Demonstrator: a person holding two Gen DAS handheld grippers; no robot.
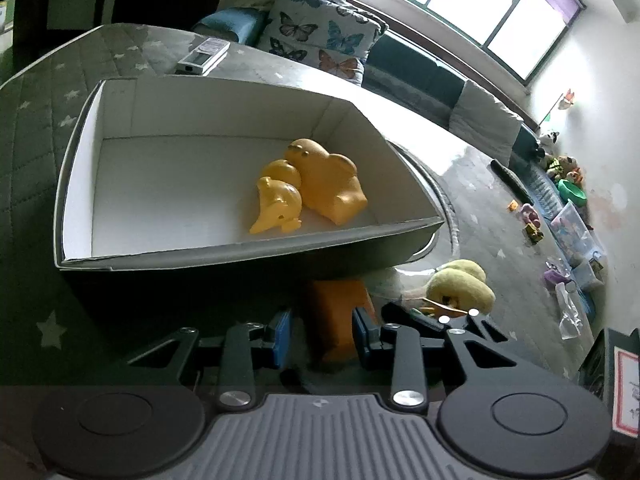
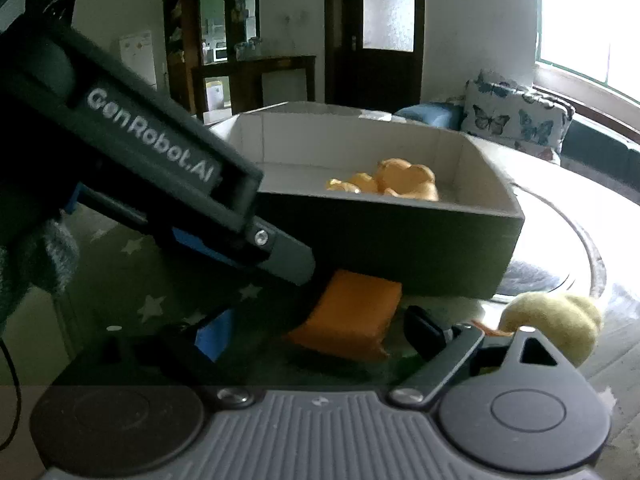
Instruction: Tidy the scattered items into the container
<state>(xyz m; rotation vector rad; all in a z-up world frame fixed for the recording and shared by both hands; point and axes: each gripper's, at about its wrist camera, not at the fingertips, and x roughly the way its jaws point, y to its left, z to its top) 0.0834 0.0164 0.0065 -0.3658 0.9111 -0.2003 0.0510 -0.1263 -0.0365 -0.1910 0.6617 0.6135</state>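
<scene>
Wrist views, close, sharing box

The box is grey outside and white inside, holding yellow toys. A white-starred grey-green cloth covers the counter. The far cushion bears blue and orange butterflies.

Bright window far right | butterfly cushion on dark sofa | wooden door far | star-patterned grey mat

The open right tongs flank an orange block below the box.
</scene>
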